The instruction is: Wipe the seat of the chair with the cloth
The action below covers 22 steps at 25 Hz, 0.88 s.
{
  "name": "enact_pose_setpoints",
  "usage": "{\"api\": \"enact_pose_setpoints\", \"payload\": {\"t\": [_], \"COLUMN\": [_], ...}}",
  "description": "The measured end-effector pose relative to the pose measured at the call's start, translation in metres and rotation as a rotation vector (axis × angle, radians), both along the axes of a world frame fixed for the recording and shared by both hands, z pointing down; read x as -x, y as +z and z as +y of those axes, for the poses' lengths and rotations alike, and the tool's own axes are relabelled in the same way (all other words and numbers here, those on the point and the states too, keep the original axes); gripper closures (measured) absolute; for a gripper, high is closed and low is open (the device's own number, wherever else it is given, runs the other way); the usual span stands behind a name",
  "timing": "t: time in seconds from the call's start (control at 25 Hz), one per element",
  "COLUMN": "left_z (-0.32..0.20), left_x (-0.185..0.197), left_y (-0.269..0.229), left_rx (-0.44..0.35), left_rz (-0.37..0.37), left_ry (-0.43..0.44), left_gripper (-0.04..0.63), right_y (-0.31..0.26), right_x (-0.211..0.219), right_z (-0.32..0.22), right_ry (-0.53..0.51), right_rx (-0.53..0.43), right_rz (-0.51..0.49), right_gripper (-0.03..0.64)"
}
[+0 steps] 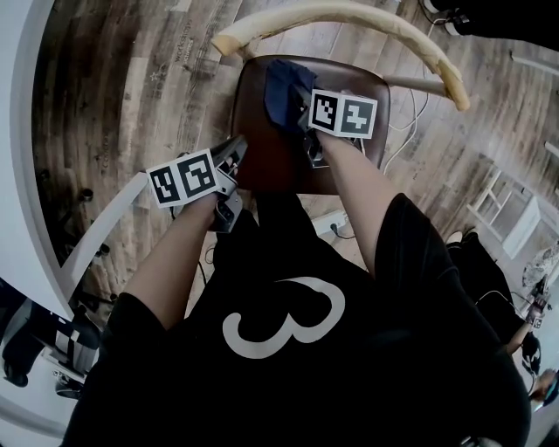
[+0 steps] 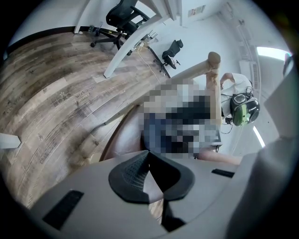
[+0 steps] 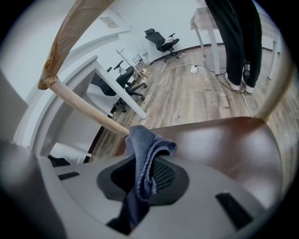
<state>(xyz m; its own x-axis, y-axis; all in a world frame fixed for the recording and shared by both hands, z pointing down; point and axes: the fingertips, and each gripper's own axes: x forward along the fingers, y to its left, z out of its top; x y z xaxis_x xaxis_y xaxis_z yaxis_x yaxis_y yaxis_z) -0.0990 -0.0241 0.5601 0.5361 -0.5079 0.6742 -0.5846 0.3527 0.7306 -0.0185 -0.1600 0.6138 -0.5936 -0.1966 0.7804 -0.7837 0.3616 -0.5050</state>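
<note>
Cloth (image 3: pixel 145 156): blue, bunched, pinched between the jaws of the R gripper (image 3: pixel 148 169). It sits over the seat (image 1: pixel 271 161) near the back-L corner, under the curved backrest (image 1: pixel 349 13).

Contact w/ seat: can't confirm.

Seat: brown, glossy, no wipe marks visible, so share done can't be judged. Most of the surface, esp. front and R side, is judged left to cover.

L gripper (image 2: pixel 148 154): tips together, nothing held, at seat's front-L edge.
</note>
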Motion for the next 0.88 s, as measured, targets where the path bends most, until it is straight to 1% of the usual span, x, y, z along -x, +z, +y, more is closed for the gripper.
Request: {"api": "enact_pose_setpoints", "payload": {"t": [0.2,0.32,0.4,0.68,0.88], "left_z": [-0.004,-0.006,-0.008,-0.007,-0.005], "left_x": [-0.009,-0.017,-0.022,-0.036,-0.042], "left_y": [0.002,0.003,0.003,0.003,0.005], "left_rx": [0.002,0.004,0.004,0.011,0.022], "left_rz": [-0.002,-0.001,-0.001,-0.002,-0.001], "left_ry": [0.032,0.046,0.056,0.094,0.097], "left_gripper": [0.583,0.583,0.583,0.583,0.583], "right_y": [0.007,0.009,0.008,0.007,0.009], "right_x": [-0.043,-0.069,-0.083,-0.137,-0.177], "right_z": [-0.010,-0.016,-0.020,-0.029,-0.031], "right_ry": [0.018,0.044,0.043,-0.074,-0.086], "right_rx": [-0.040,-0.057,-0.075,-0.183,-0.202], "right_rz": [0.097,0.136,0.162,0.327,0.388], "right_gripper": [0.561,0.561,0.561,0.561,0.561]}}
